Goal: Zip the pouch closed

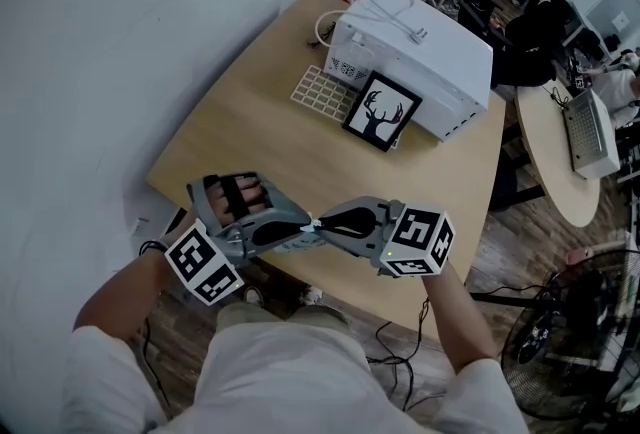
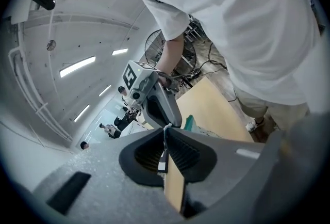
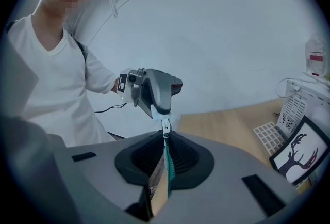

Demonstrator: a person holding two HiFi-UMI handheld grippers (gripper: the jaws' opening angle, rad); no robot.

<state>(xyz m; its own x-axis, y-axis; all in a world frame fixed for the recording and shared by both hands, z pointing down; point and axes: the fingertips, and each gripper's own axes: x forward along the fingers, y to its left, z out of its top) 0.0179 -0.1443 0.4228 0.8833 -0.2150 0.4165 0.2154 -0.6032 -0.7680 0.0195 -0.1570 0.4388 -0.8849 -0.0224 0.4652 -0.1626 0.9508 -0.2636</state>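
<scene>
Over the wooden table [image 1: 280, 142], left tool [image 2: 166, 131] and right tool [image 3: 165, 134] pinch the pouch [image 3: 160, 187], lengthwise between them.

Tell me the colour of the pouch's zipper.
Teal green zipper tape on the tan pouch, clearest in the right gripper view.

Low in the centre of the head view, the grey left gripper [image 1: 300, 225] and grey right gripper [image 1: 328, 222] meet tip to tip, both tilted slightly downward. The bare left forearm [image 1: 120, 297] and right forearm [image 1: 462, 307] reach in from the bottom corners. Each gripper's jaws are pinched tight on an edge of the flat tan pouch [image 3: 159, 184].
</scene>
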